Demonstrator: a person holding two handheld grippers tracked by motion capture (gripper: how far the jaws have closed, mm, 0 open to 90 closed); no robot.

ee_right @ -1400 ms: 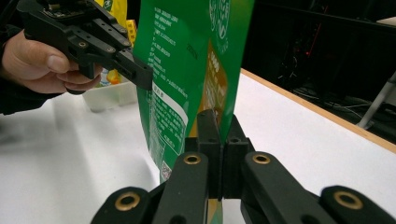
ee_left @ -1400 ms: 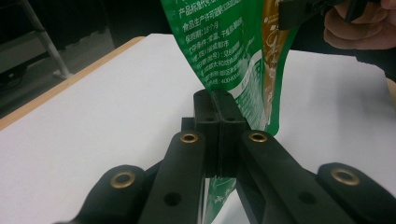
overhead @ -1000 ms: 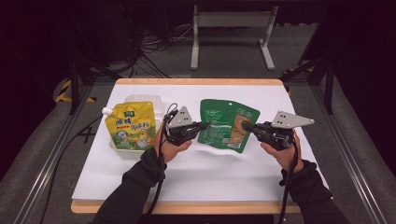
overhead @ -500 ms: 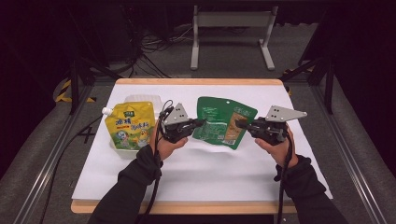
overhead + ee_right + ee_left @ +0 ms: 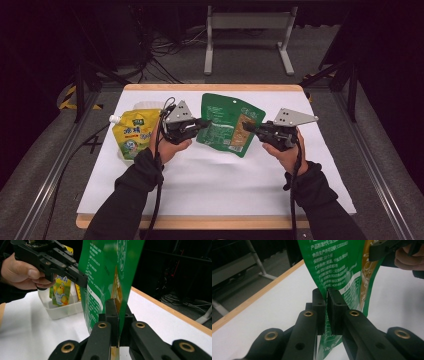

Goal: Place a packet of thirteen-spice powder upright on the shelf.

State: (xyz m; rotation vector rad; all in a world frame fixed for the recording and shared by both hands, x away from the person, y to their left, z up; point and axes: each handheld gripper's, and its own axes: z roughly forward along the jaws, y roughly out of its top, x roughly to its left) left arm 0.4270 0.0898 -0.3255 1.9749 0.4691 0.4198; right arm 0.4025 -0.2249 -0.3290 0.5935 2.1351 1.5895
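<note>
While you hold the green pouch (image 5: 230,124) between both tools just above the middle of the frame, each side of it is pinched: your left hand-held gripper (image 5: 204,122) is clamped on the pouch's left edge, and your right hand-held gripper (image 5: 247,127) is clamped on its right edge. In the left gripper view the black pads press flat on the printed foil (image 5: 337,270), and in the right gripper view the jaws bite the pouch's edge (image 5: 110,277) the same way.

The pouch looks lifted clear of the white worktop (image 5: 220,175) and hangs upright between your two tools, so the pick-up seems done. At the left of the frame the yellow spouted pouch (image 5: 134,135) sits in a shallow white tray (image 5: 62,310), just beside your left hand (image 5: 167,147).

What is left, as far as you can judge, is to carry the green pouch over and set it down, most likely by that tray, then let both grips go.
</note>
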